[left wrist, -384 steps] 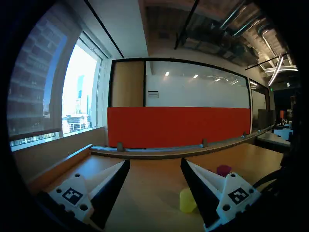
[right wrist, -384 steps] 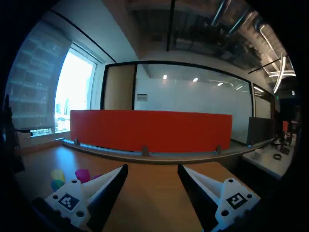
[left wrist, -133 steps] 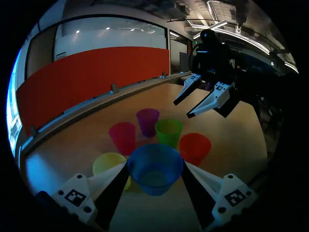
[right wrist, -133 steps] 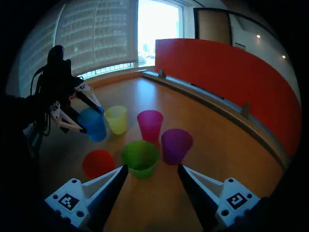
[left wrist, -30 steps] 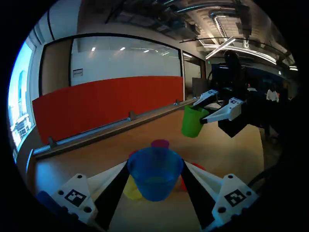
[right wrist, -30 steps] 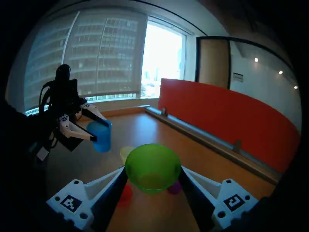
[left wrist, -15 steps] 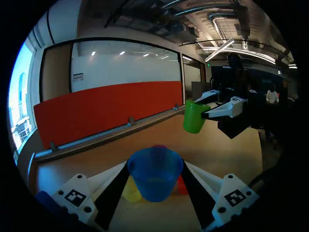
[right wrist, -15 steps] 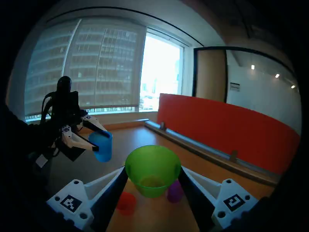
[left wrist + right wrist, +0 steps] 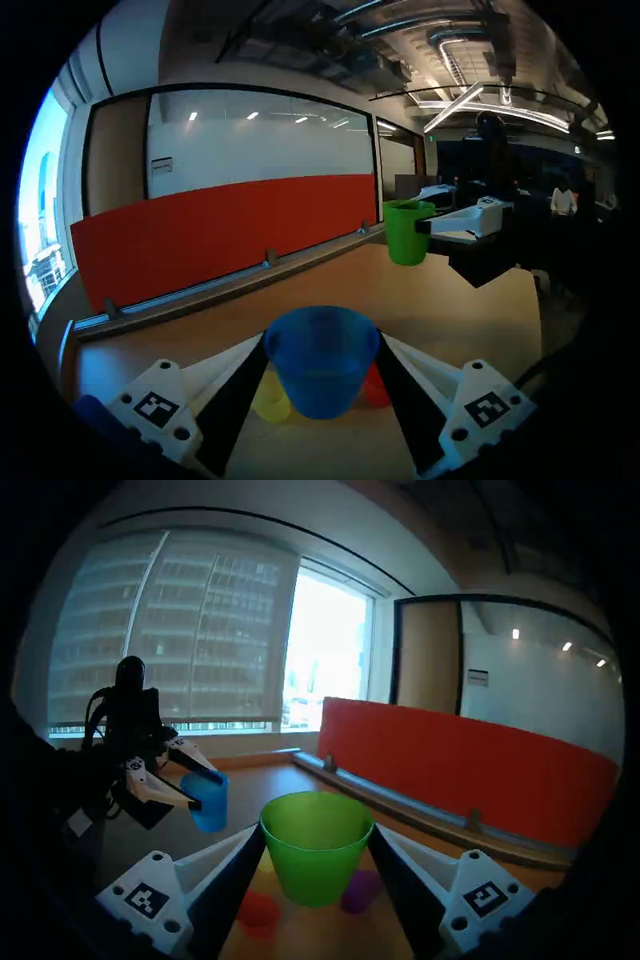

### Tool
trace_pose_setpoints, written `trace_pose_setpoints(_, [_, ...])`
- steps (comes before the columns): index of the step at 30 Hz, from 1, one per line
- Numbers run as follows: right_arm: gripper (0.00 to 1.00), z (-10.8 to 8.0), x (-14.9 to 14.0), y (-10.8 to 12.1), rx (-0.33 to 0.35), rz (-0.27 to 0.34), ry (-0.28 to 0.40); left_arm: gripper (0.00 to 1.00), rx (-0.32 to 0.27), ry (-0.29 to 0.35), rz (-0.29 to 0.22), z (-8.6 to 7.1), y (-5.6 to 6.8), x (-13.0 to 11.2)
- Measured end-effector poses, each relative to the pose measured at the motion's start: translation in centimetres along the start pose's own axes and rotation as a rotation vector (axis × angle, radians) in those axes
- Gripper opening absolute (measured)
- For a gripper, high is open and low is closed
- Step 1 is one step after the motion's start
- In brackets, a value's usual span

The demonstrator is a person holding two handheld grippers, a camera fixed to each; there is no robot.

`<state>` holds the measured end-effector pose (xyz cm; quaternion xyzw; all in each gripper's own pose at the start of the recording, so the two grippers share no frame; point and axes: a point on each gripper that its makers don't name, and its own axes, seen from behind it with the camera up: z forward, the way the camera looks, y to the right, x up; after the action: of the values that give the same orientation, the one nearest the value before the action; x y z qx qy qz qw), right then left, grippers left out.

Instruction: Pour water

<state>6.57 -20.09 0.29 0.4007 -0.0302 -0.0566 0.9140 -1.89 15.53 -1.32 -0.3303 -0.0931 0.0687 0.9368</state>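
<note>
Now upright, green cup [image 9: 318, 856], blue cup [image 9: 322, 372] higher

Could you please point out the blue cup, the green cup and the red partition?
blue cup [image 9: 322, 388]: left gripper view, middle of its outer wall.
green cup [image 9: 316, 872]: right gripper view, middle of its outer wall.
red partition [image 9: 224, 232]: left gripper view, centre of its face.

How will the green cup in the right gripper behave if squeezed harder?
The green cup looks like thin translucent plastic, so it probably flexes and weighs little. Its smooth wall might slip between the jaws.
</note>
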Motion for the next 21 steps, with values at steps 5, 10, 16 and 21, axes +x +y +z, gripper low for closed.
trace_pose_setpoints(5, [0.92,-0.2,0.8,0.2,-0.009,0.005,0.033,0.88,-0.004,0.010,-0.007,-0.2,0.1,0.4])
trace_pose_setpoints(10, [0.92,-0.5,1.2,0.2,-0.008,0.012,0.052,0.88,-0.001,0.019,-0.006,-0.4,0.1,0.7])
trace_pose_setpoints(16, [0.92,-0.7,1.3,0.1,-0.005,0.011,0.056,0.88,-0.005,0.034,-0.023,-0.3,0.1,1.1])
trace_pose_setpoints(21, [0.92,-0.9,1.5,0.1,-0.005,0.006,0.060,0.88,-0.012,0.056,-0.034,-0.4,0.3,1.8])
